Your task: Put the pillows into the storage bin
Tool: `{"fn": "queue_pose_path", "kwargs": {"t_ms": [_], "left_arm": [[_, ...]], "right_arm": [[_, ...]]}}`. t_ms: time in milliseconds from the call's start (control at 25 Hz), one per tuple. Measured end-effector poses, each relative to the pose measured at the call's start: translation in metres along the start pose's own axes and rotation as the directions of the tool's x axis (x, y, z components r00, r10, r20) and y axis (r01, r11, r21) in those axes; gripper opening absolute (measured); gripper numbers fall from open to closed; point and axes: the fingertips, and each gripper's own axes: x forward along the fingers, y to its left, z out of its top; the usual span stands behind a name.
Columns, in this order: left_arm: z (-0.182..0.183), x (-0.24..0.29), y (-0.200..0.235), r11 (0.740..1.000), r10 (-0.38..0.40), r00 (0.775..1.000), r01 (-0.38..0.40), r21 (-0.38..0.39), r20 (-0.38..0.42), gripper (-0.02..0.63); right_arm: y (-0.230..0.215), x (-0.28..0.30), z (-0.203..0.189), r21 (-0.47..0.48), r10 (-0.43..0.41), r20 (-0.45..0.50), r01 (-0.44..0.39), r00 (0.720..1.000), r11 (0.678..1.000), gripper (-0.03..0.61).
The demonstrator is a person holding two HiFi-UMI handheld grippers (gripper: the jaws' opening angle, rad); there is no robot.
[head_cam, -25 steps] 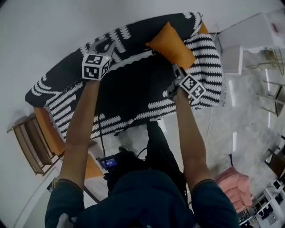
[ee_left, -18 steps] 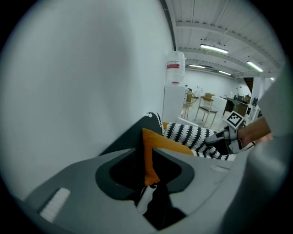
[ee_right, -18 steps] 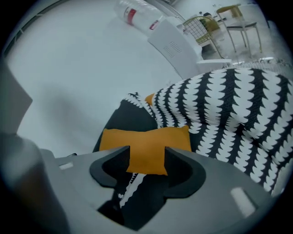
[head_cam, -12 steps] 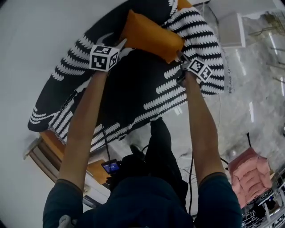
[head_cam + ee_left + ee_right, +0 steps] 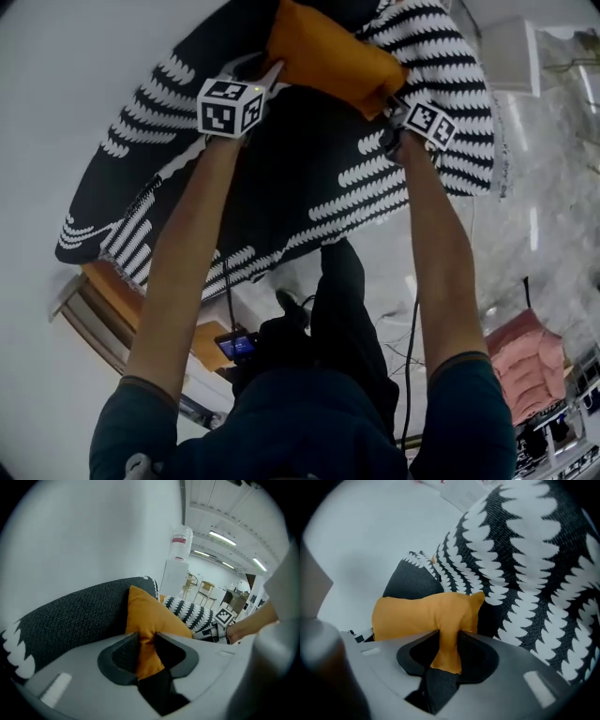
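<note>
the left gripper is clamped on one end of the orange pillow, its jaws having just been closing onto the fabric. the other end is pinched by the right gripper, whose jaws have likewise just been closing. the pillow is seen on the black-and-white patterned cover draped over the sofa.

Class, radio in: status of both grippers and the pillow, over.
Left gripper and right gripper: jaws just closed, each shut on one end of the pillow. Pillow on the throw. Bin not in view; nothing blocking.
</note>
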Motion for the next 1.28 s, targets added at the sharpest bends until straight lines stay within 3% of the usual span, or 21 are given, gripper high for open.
{"fn": "queue_pose_path", "kwargs": {"t_ms": [120, 360, 720, 960, 1280], "left_arm": [[-0.01, -0.015, -0.001, 0.999, 0.033, 0.999, -0.033, -0.043, 0.004, 0.081], [-0.038, -0.075, 0.023, 0.986, 0.118, 0.992, -0.112, -0.127, 0.04, 0.067], [-0.078, -0.201, 0.074, 0.932, 0.294, 0.954, -0.272, -0.241, 0.064, 0.06], [-0.122, -0.32, 0.106, 0.868, 0.442, 0.892, -0.399, -0.295, 0.095, 0.057], [-0.202, -0.487, 0.122, 0.748, 0.617, 0.782, -0.546, -0.376, 0.093, 0.055]], "right_arm": [[0.011, -0.008, -0.007, -0.044, -0.003, -0.014, 0.003, 1.0, 0.999, 0.103], [0.063, -0.014, -0.03, -0.14, 0.04, -0.039, -0.045, 0.998, 0.989, 0.095], [0.178, 0.007, -0.084, -0.296, 0.118, -0.174, -0.166, 0.978, 0.94, 0.086], [0.271, 0.027, -0.157, -0.389, 0.165, -0.294, -0.275, 0.942, 0.879, 0.084], [0.387, 0.033, -0.281, -0.456, 0.214, -0.45, -0.429, 0.867, 0.78, 0.083]]}}
